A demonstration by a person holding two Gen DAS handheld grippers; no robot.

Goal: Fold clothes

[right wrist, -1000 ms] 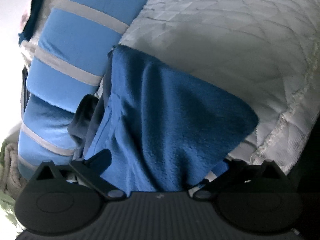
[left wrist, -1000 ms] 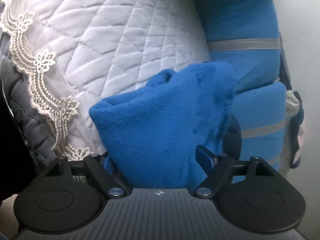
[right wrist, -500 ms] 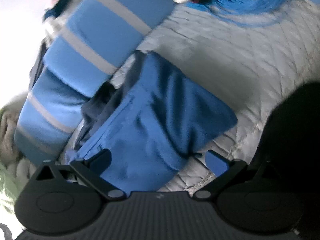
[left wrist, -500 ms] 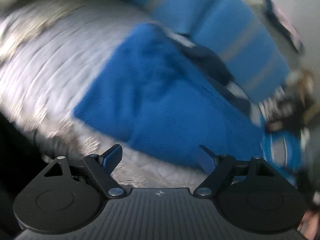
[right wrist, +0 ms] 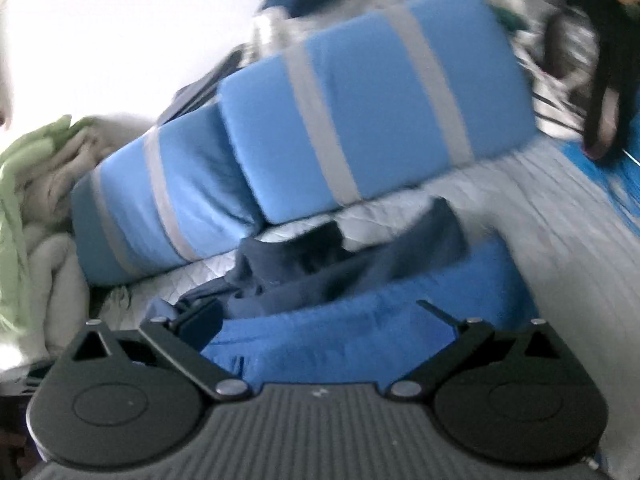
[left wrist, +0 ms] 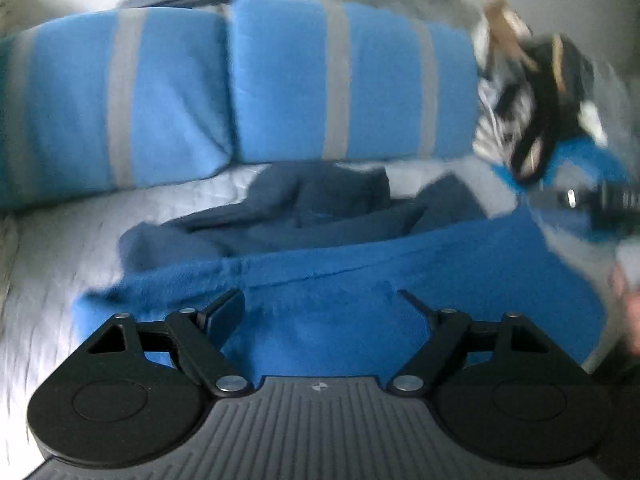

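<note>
Between the spread fingers of the left hand-held gripper lies only blue fleece; the jaws stand wide apart and released, pressing on nothing. The right hand-held gripper shows the same condition: jaws apart, released, hovering over the cloth with no fabric pinched between the pads.

The blue fleece garment lies folded on the bed, directly below and ahead of both grippers. Its far edge forms a straight seam line running across the left wrist view. A darker navy garment lies crumpled just behind it, touching its far edge.

Both garments rest on a pale quilted bedspread. Beyond the navy garment, two blue cushions with grey stripes stand side by side along the far side of the bed. A blurred heap of mixed dark and striped items sits to the right of the cushions. In the right wrist view, pale green and cream fabric is bunched at the left edge.
</note>
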